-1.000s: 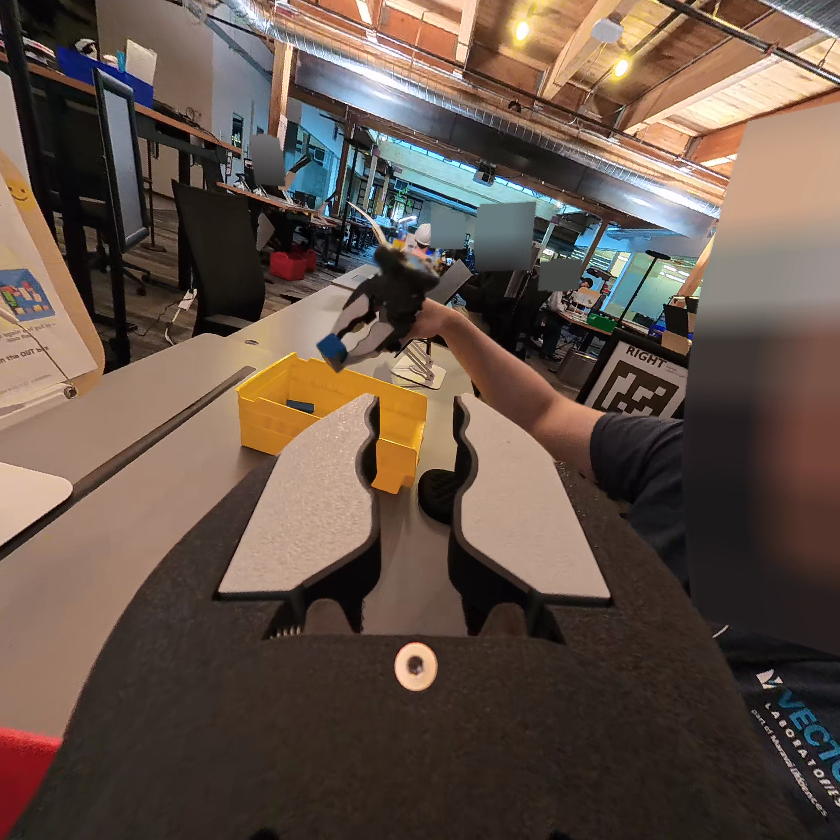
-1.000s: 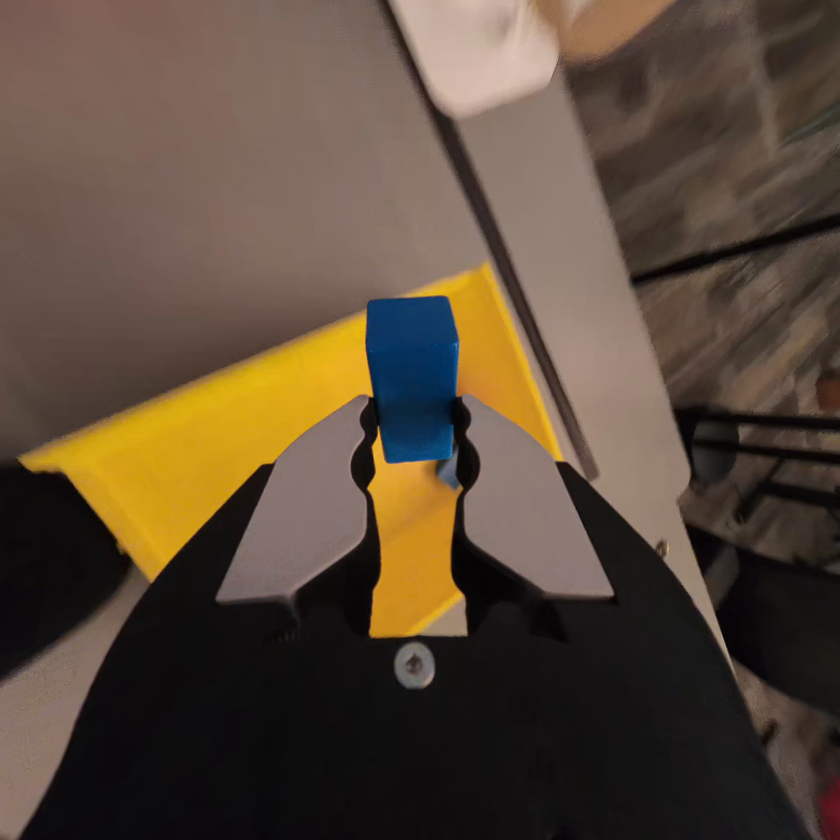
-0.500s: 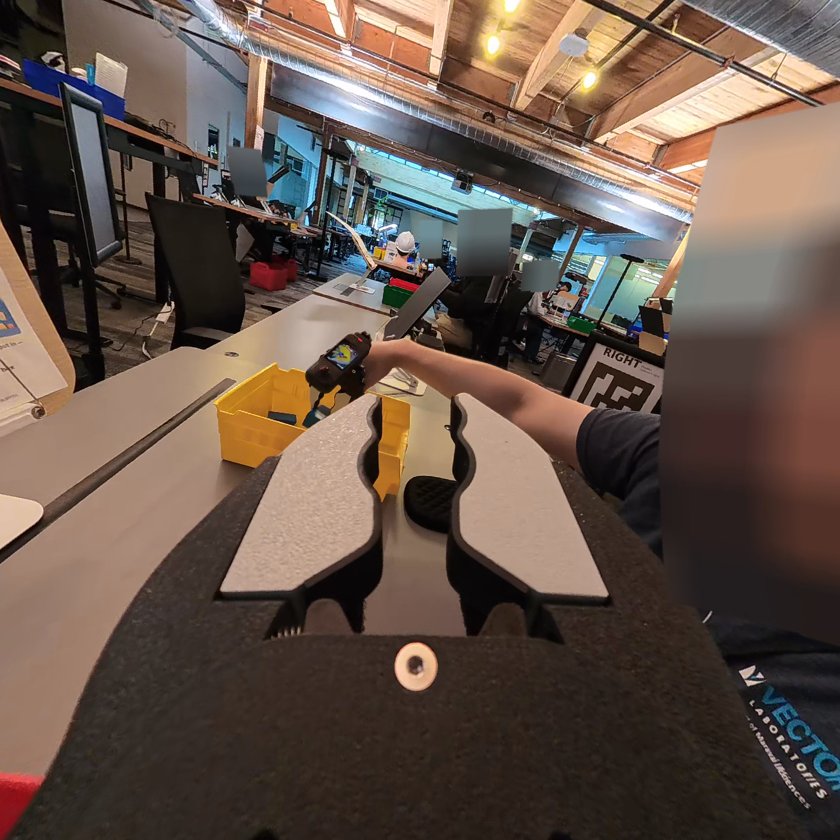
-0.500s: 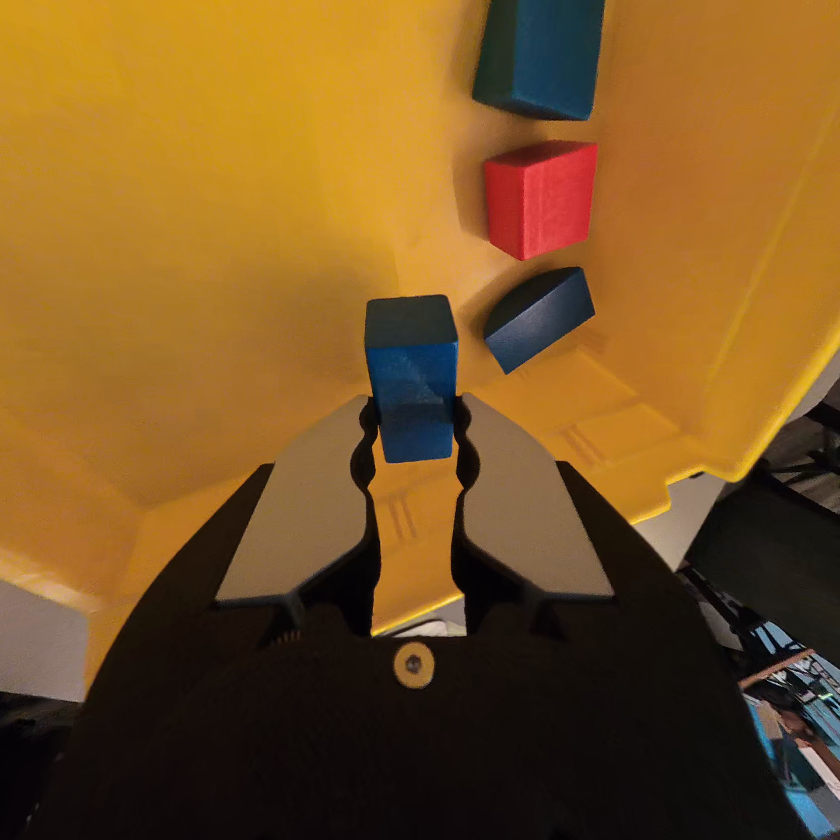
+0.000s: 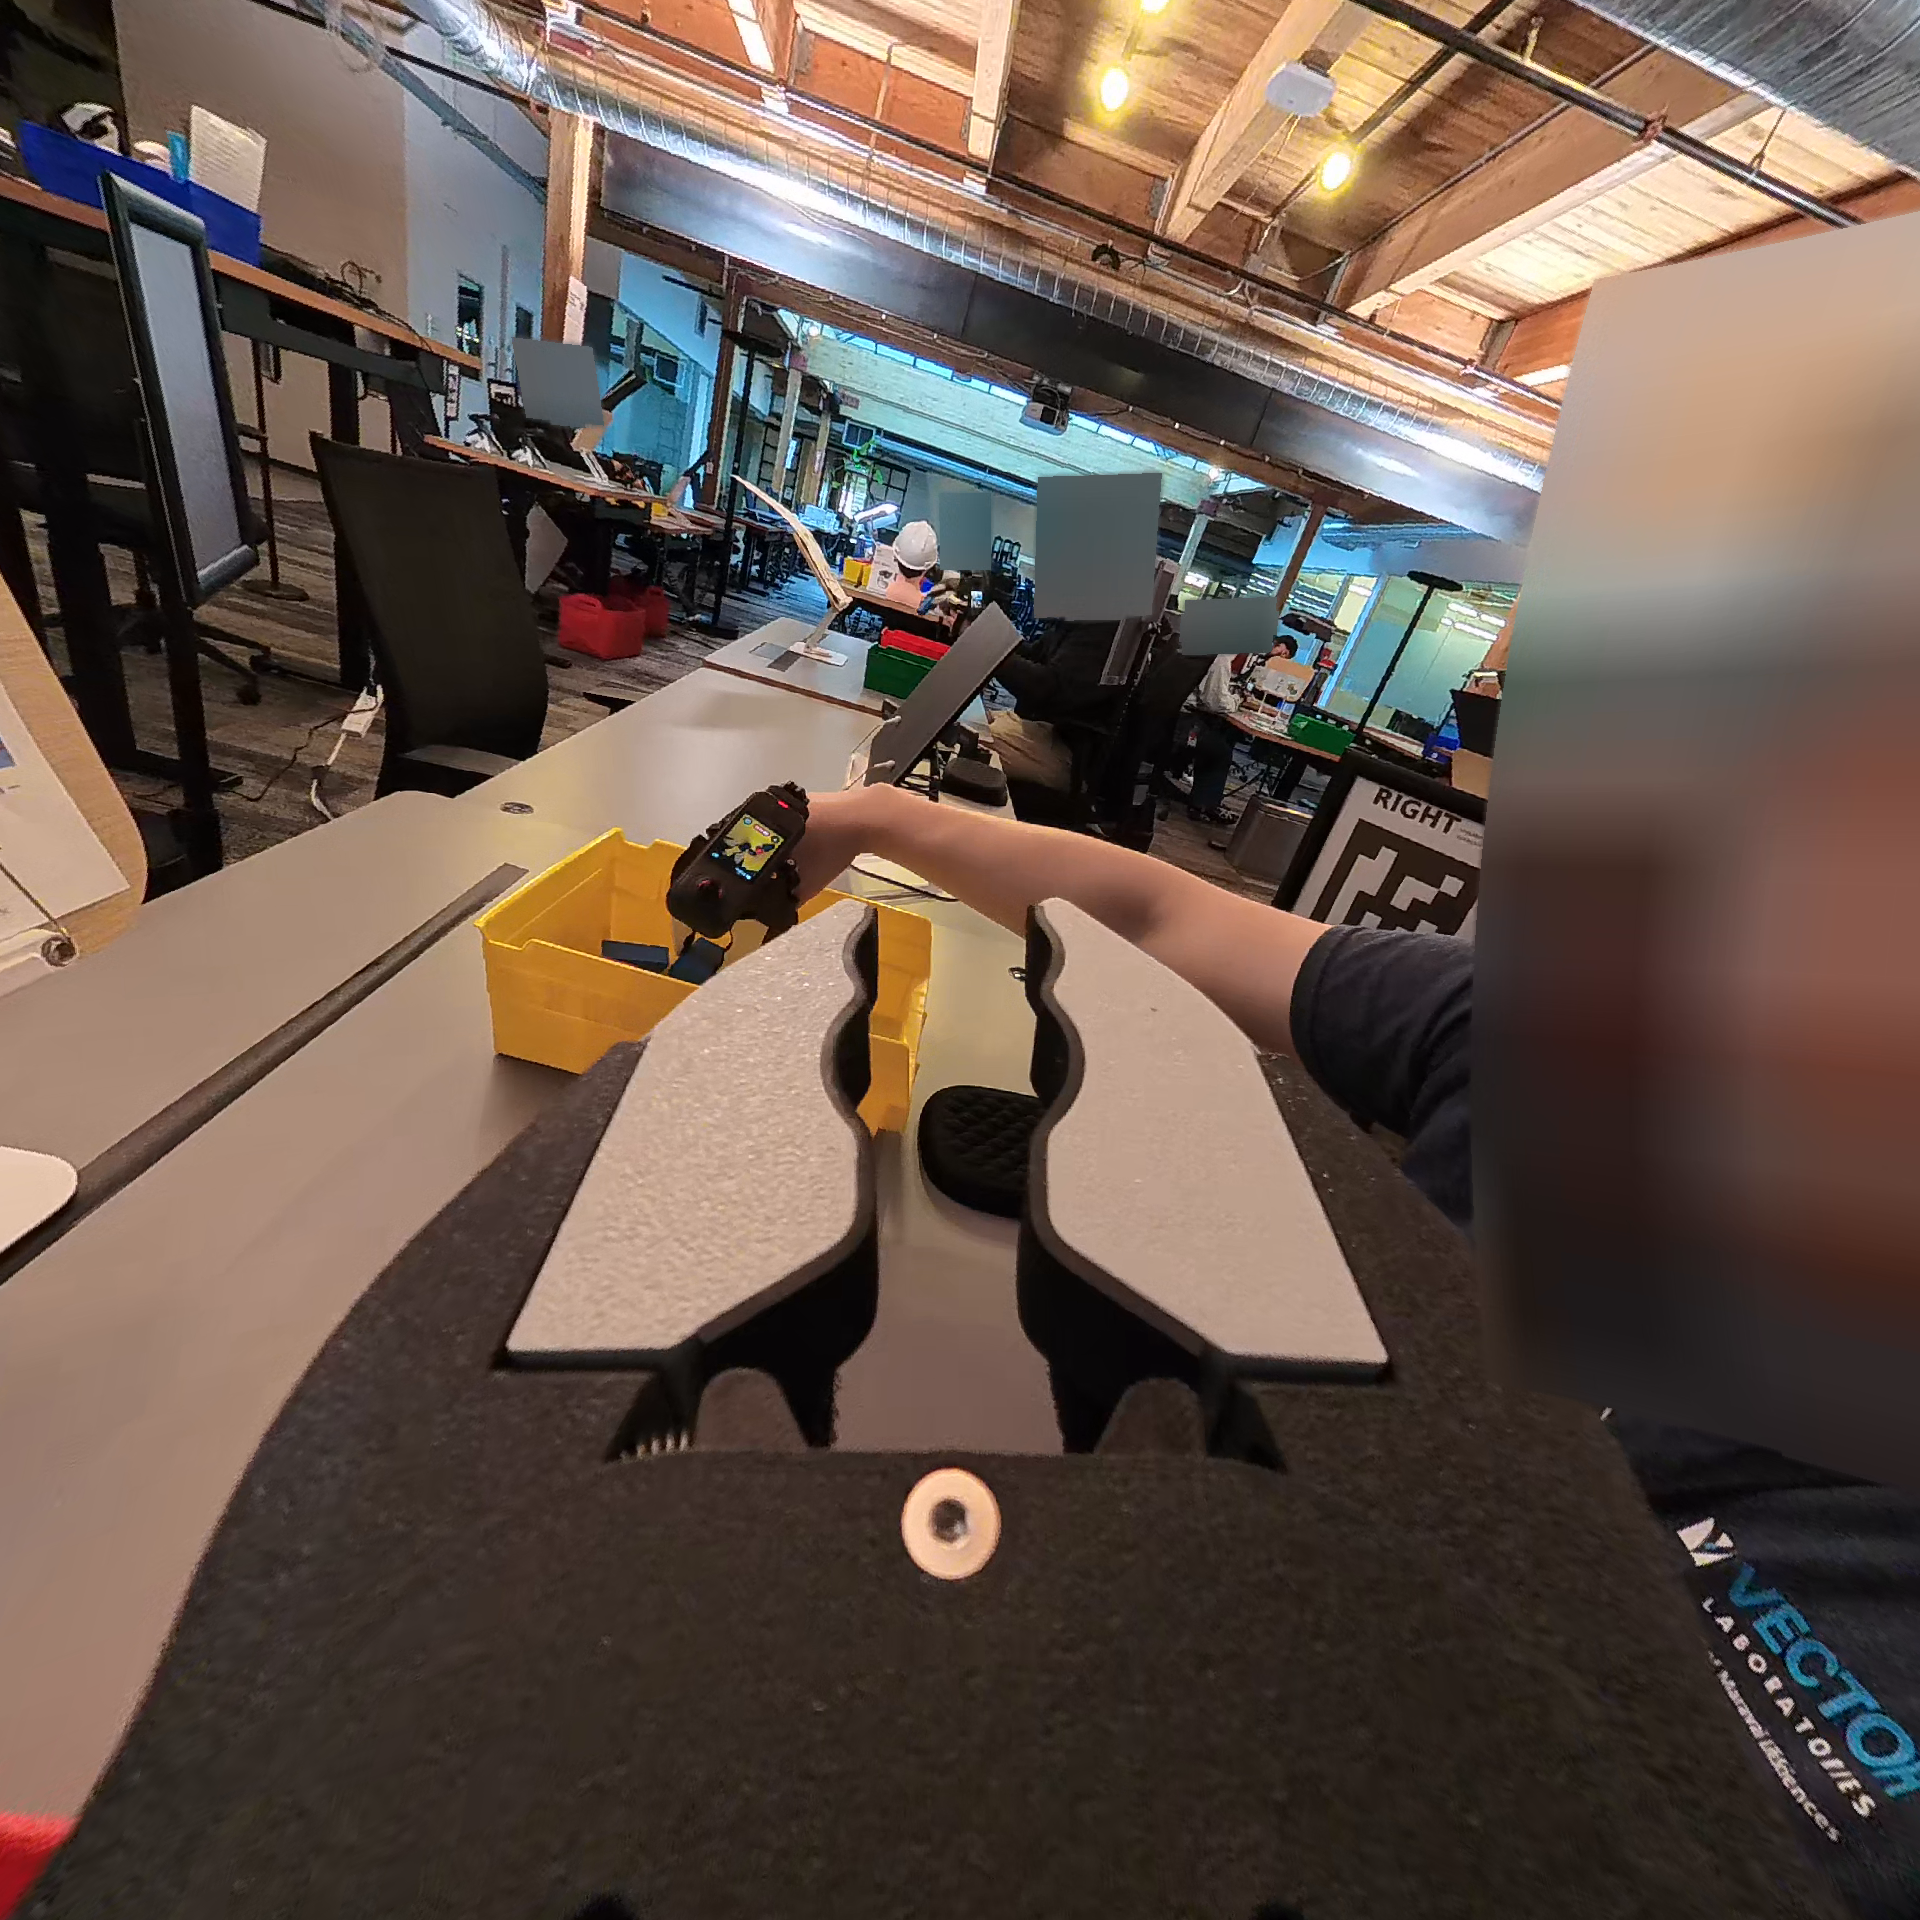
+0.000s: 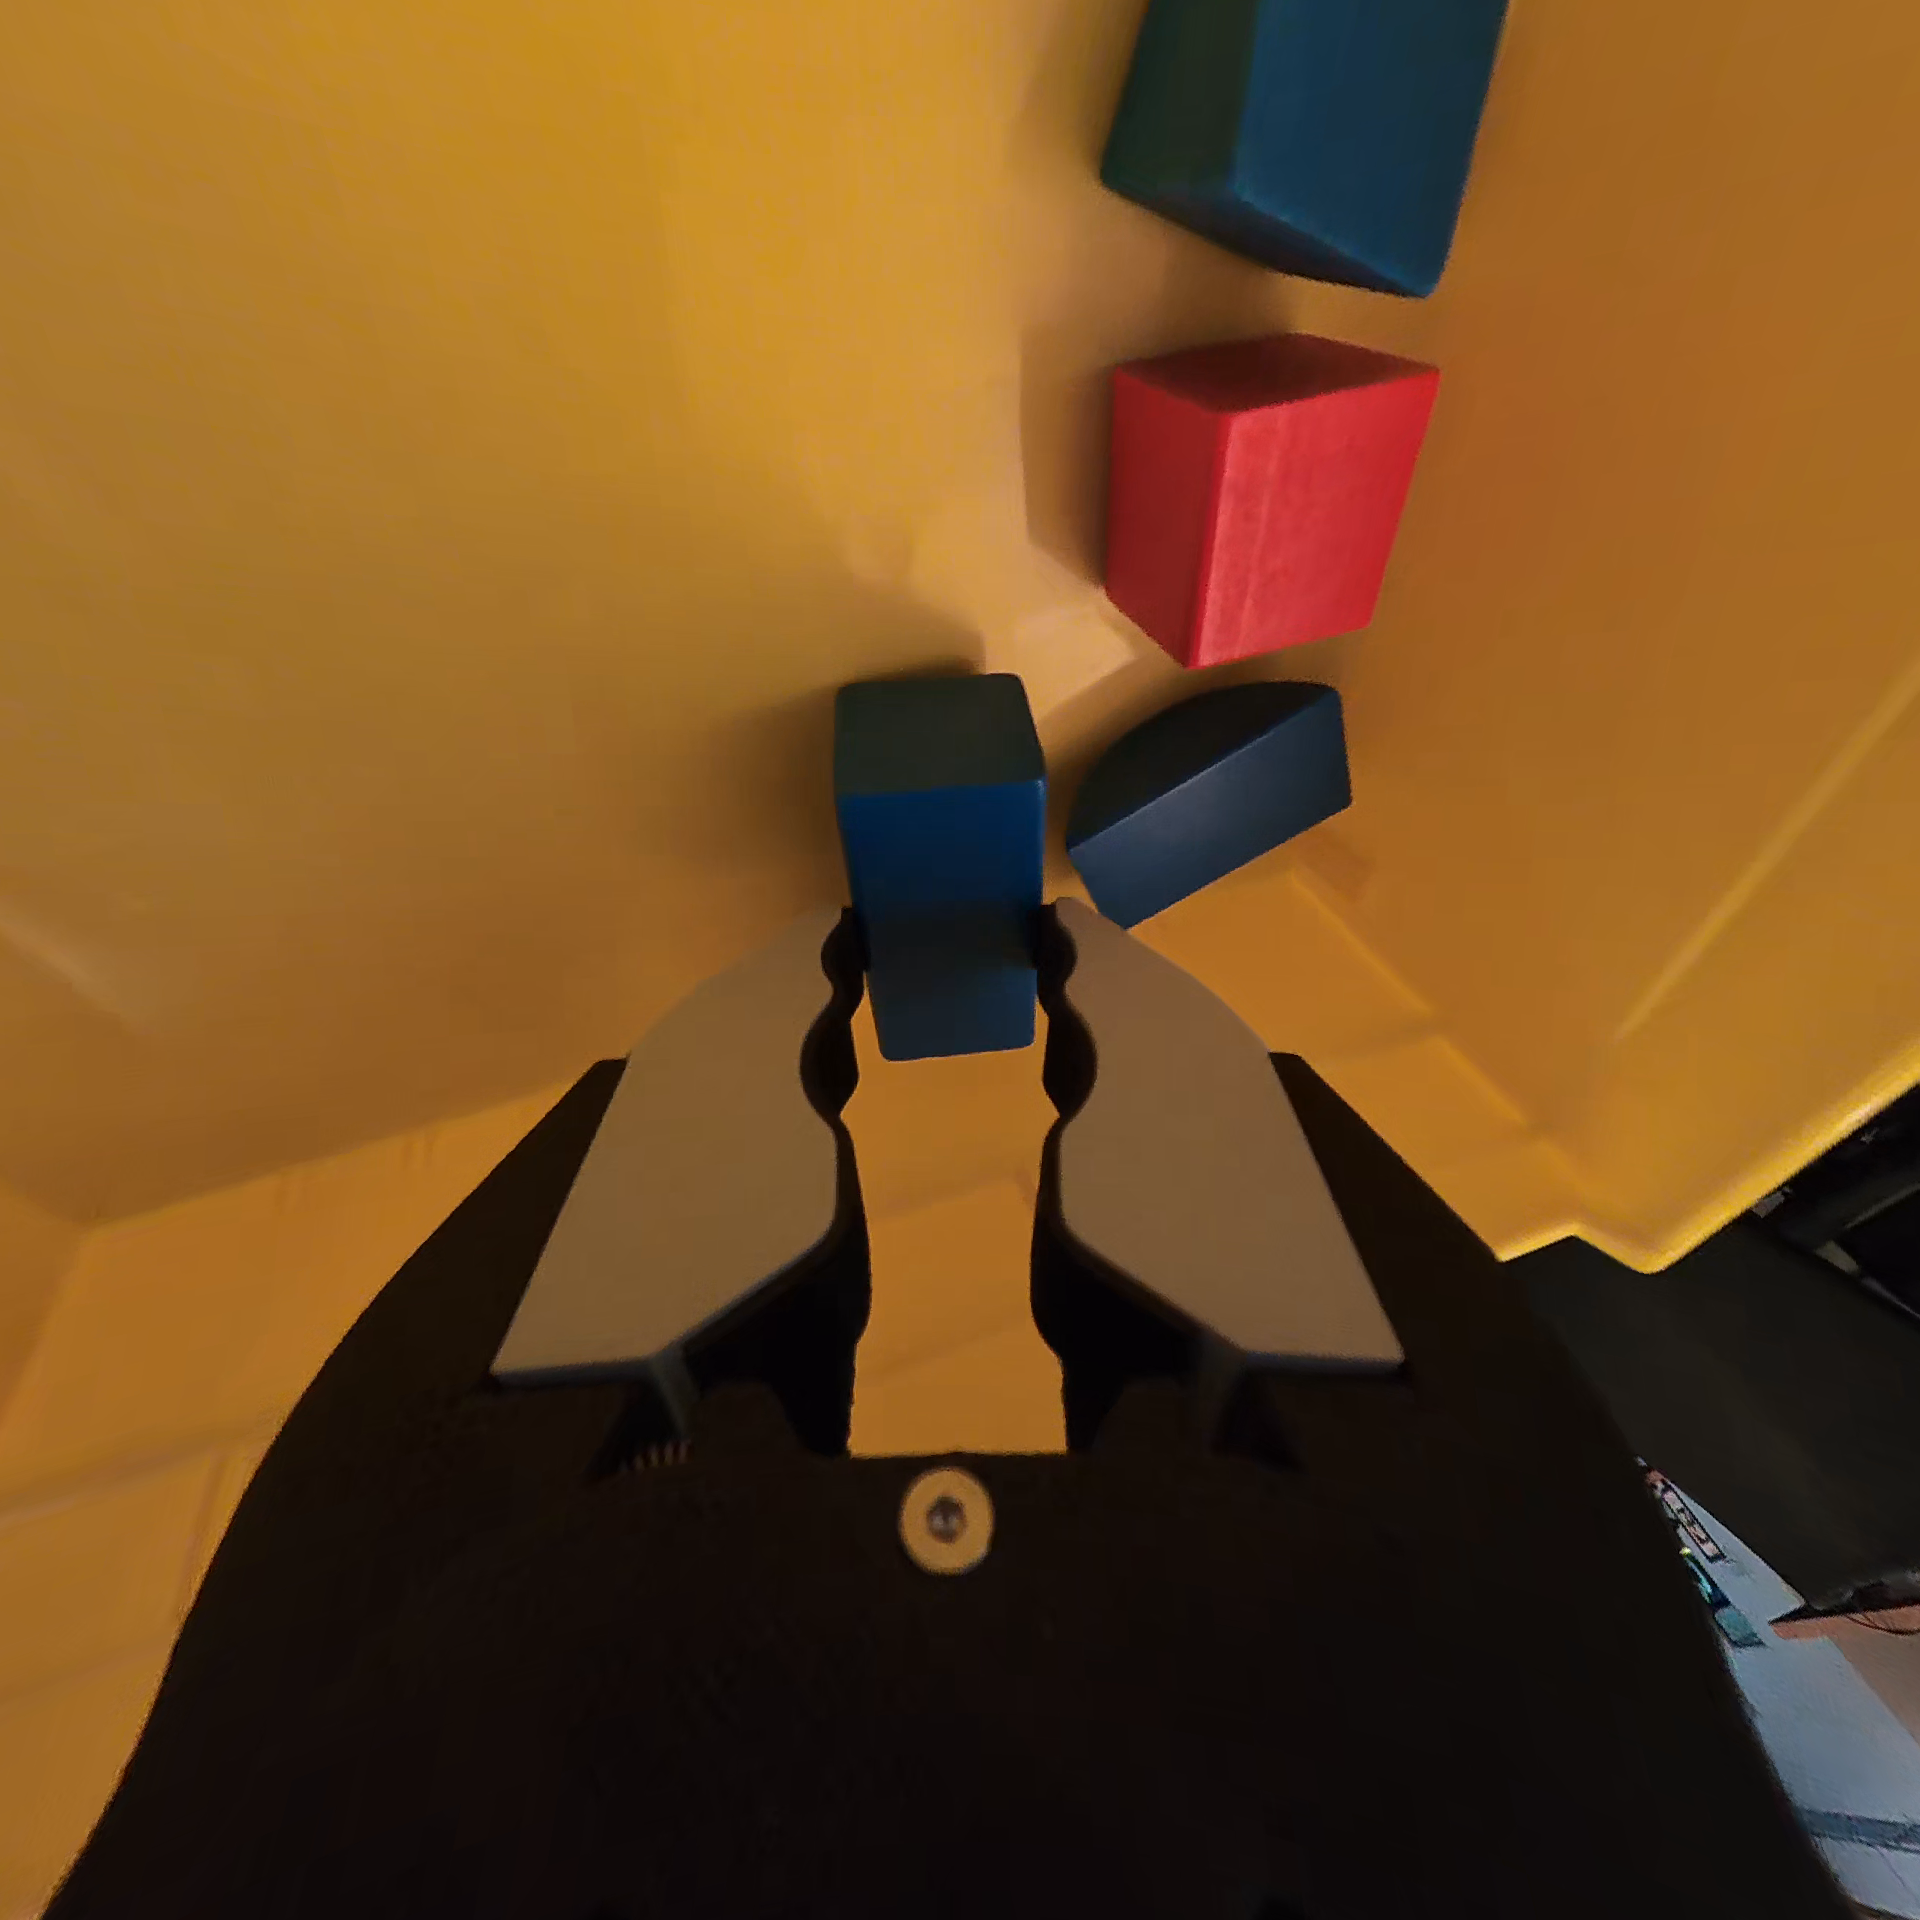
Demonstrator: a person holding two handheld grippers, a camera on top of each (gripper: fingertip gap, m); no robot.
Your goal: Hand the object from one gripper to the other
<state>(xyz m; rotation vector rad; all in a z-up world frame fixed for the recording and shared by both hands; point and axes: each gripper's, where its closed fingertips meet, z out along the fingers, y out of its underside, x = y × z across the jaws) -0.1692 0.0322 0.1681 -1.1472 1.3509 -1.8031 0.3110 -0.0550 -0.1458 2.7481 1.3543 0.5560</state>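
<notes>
Blue block (image 6: 940, 862) base hidden, teal block (image 6: 1320, 135) cropped

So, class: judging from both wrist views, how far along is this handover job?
Done: the right tongs are shut on a blue block, held down inside the yellow bin beside a red cube. In hand: nothing in the left tongs, open and apart from the bin. Left: no handover visible here; whether one took place cannot be told.

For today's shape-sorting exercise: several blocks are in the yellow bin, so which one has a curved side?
The dark blue half-round block, just right of the blue block held in the right tongs. The other blocks have only flat faces.
</notes>
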